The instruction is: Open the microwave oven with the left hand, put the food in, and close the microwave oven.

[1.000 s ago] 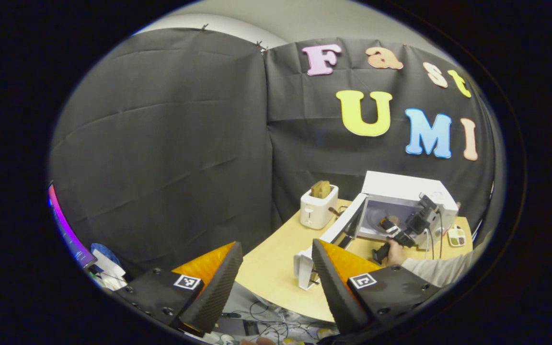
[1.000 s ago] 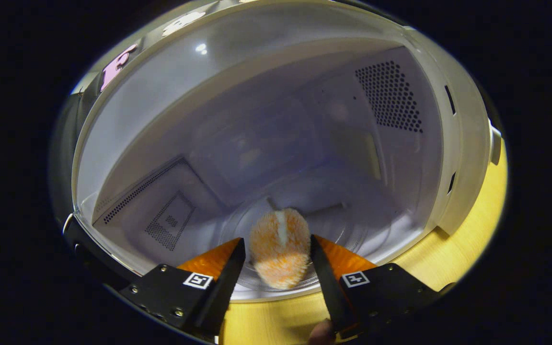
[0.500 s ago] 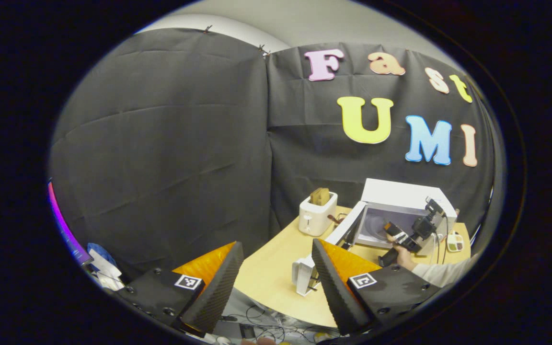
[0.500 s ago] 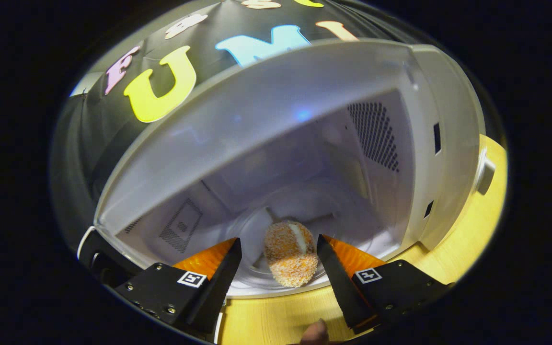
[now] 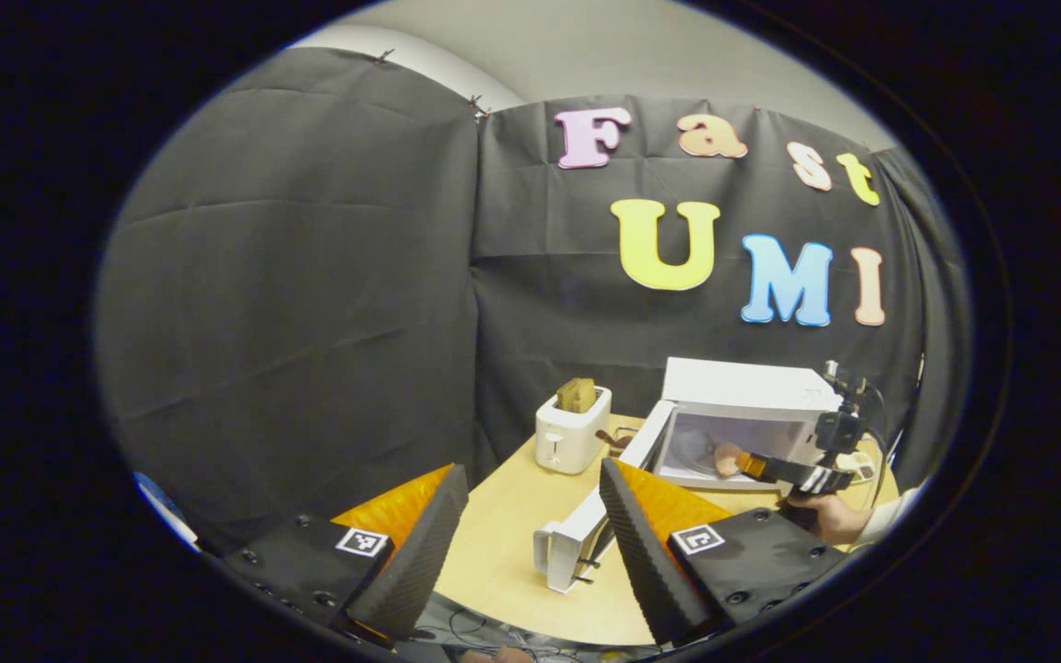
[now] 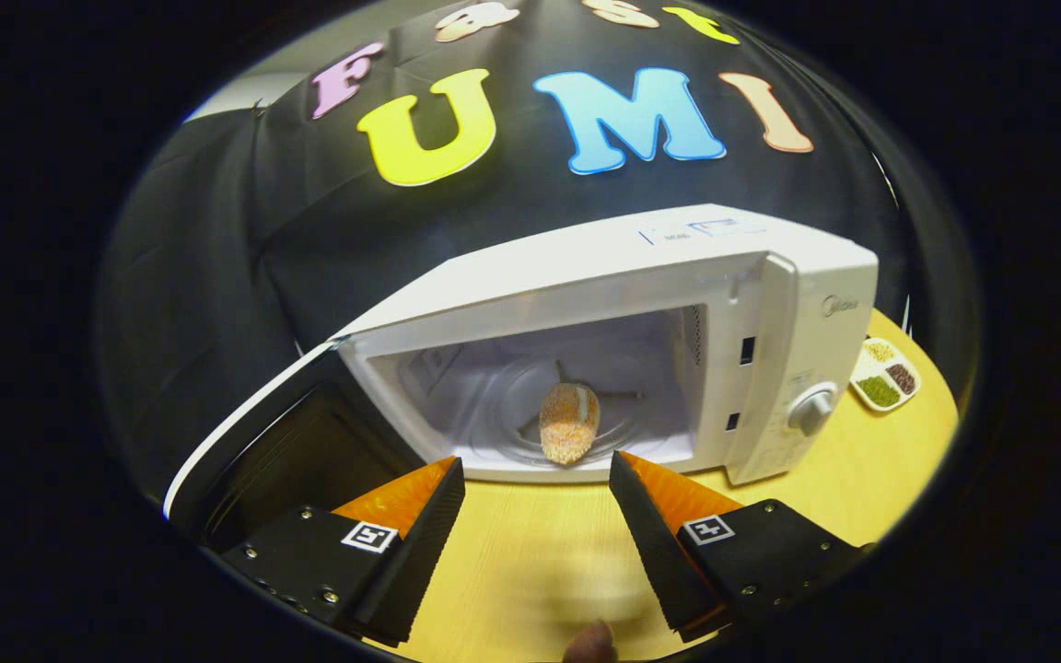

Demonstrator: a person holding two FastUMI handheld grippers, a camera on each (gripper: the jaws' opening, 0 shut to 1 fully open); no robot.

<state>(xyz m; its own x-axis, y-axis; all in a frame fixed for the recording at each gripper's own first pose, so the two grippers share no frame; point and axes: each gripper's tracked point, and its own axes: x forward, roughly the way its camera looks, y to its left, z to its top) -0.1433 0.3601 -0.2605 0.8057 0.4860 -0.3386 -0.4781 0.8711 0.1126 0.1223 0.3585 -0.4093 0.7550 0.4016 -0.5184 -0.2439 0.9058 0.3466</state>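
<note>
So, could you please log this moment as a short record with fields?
microwave: on the table
door: swung open to the left in the right gripper view
food: breaded piece lying on the glass turntable inside
right gripper: open, empty, in front of the cavity
left gripper: open, empty, off the table's edge
toaster: left of the microwave
task left: close the door

The white microwave oven [image 6: 641, 304] stood with its door [image 6: 254, 442] wide open, the round orange food [image 6: 569, 423] inside.
</note>
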